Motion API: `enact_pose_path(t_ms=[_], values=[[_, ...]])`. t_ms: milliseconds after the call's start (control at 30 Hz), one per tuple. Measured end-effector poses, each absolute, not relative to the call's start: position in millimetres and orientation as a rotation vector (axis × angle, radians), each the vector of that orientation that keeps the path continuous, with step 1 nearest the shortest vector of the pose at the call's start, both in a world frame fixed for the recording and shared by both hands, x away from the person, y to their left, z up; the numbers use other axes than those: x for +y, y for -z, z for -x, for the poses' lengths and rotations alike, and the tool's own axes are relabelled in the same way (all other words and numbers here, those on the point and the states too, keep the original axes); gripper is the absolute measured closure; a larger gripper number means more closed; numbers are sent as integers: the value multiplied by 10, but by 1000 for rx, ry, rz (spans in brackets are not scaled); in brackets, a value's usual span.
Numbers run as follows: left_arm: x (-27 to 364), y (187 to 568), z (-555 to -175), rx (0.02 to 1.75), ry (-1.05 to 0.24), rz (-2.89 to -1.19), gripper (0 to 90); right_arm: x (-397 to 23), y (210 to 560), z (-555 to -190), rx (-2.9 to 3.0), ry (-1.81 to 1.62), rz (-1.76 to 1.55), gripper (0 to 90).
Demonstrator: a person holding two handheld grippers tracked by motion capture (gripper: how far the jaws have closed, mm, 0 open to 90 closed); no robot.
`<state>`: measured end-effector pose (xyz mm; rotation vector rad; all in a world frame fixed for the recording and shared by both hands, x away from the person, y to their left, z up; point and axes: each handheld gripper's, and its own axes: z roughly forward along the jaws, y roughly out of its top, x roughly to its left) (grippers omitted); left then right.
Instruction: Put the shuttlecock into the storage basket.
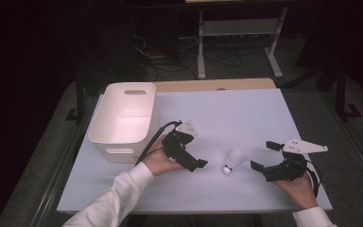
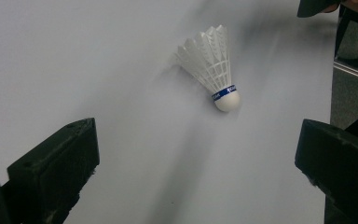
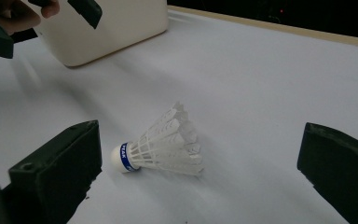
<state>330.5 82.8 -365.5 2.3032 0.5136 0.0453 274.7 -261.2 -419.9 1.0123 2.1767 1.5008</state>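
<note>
Right tool [image 1: 265, 157] gapes wide at the shuttlecock's [image 1: 232, 160] three o'clock, left tool [image 1: 197, 151] spread at nine; a careless pinch could crush those feathers.

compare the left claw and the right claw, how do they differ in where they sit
The left claw sits beside the white bin, left of the shuttlecock; the right claw sits on the shuttlecock's other side, near the table's right edge. Both are open, hand-held and pointed at the shuttlecock.
</note>
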Motion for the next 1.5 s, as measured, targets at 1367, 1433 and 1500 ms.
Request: enact_pose_path(t_ms=[1367, 1433, 1500], values=[[394, 4009, -3361, 593, 73, -2386, 0, -2617, 4203, -2735, 2173, -1510, -1011, 0], [359, 4030, -3349, 591, 87, -2392, 0, -2620, 4204, -2737, 2172, -1511, -1010, 0], [329, 4046, -3341, 593, 97, -2397, 0, -2621, 4202, -2736, 2175, -1510, -1009, 0]])
